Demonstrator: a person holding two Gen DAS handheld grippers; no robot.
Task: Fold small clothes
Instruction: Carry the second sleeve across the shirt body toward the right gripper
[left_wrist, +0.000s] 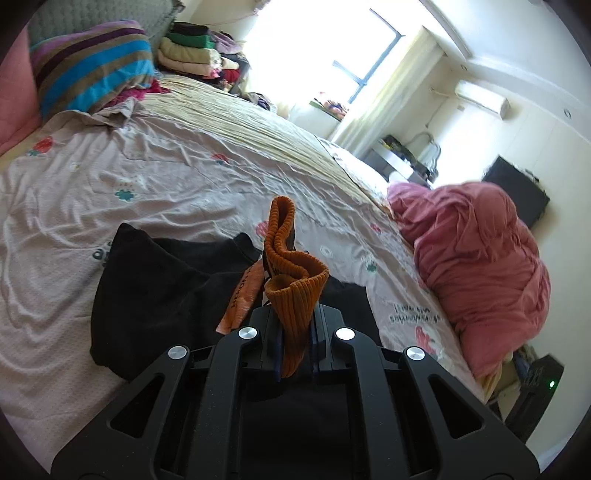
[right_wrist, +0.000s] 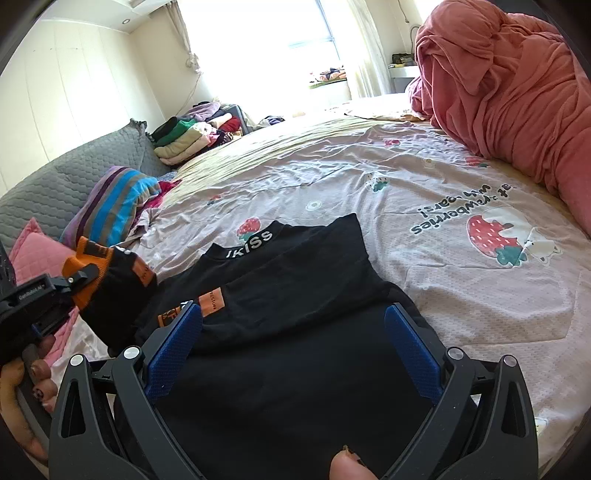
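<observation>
Left hand-held gripper (left_wrist: 293, 332) clamps orange cuff (left_wrist: 295, 280) (black top's (right_wrist: 295, 295) sleeve); right hand-held gripper (right_wrist: 293, 343) spread, empty.

A bright, sunlit window (left_wrist: 317, 48) with cream curtains (left_wrist: 384, 96) lit the cream-walled bedroom; a wide bed with a pale strawberry-print sheet (right_wrist: 424, 280) filled it, with a white air conditioner (left_wrist: 482, 98) mounted high.
</observation>
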